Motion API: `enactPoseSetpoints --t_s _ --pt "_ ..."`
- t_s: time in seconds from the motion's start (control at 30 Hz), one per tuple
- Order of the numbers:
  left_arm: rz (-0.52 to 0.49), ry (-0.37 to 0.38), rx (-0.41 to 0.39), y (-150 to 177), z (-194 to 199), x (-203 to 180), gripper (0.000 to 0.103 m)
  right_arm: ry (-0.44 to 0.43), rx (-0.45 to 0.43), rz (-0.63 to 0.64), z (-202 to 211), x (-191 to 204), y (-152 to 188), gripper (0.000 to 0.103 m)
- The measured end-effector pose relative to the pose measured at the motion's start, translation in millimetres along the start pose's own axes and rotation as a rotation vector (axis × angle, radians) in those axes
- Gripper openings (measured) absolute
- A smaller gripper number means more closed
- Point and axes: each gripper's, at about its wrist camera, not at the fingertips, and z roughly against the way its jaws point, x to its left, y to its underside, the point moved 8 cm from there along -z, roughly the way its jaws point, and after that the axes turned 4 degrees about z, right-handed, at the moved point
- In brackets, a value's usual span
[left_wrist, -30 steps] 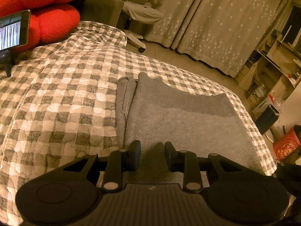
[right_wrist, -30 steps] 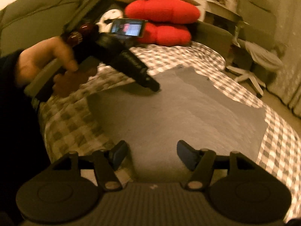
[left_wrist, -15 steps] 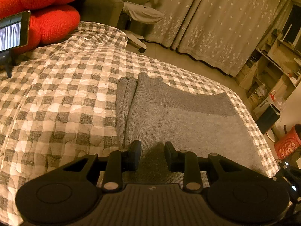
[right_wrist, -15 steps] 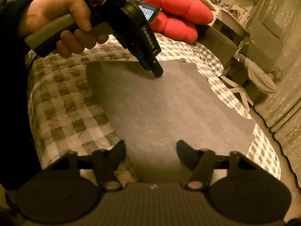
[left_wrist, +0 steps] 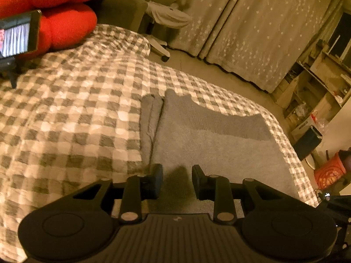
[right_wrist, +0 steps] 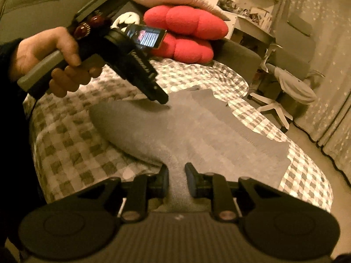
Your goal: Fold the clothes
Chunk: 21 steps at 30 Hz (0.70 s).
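We found the grey knitted garment (left_wrist: pixel 210 144) lying flat on the grey-and-white checked quilted bedspread (left_wrist: pixel 72 114), toward the bed's edge nearest the curtained side of the room, with a darker grey band (left_wrist: pixel 230 123) across its far end and a narrow strip of the same knit (left_wrist: pixel 150 118), perhaps a sleeve, tucked along one side. It already made a tidy oblong, which would suit either a garment part-way through its folds or one awaiting a last fold, and we could not settle which. The left gripper (left_wrist: pixel 177 180) hovered low over the near edge with its fingers apart and nothing between them; in the right wrist view we saw it again, held in the person's left hand (right_wrist: pixel 47 61), its tip just above the cloth. The right gripper (right_wrist: pixel 176 180) had its fingers a narrow gap apart with the knit's near edge rising between them, though we could not tell whether the pads truly pinched it. We judged the knit soft, limp and fairly light, with enough nap not to slip, but liable to sag and stretch if lifted from one point. Hold was best taken at the two near corners or along the hem, catching every layer at once. A red lobed plush cushion (right_wrist: pixel 186 37) sat well apart at the head of the bed.
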Motion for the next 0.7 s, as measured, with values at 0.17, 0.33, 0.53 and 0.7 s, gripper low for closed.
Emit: enactPoseSetpoints --t_s 0.17,0.33,0.53,0.7 --pt "-0.149 0.065 -0.031 3.9 23.4 -20.2 0.029 -0.027 -0.01 -0.091 1.5 -11.8 -2.4 0.018" --pt "-0.304 0.166 -0.062 18.4 43.1 -52.6 0.03 -0.064 -0.013 -0.203 1.2 -27.9 -4.2 0.018" --pt "-0.491 0.261 -0.067 41.3 57.0 -85.6 0.044 -0.085 -0.007 -0.281 -1.5 -42.2 -5.5 0.018" --pt "-0.632 0.204 -0.08 58.8 55.8 -98.4 0.058 -0.081 -0.002 -0.308 -3.9 -47.3 -6.1 0.019"
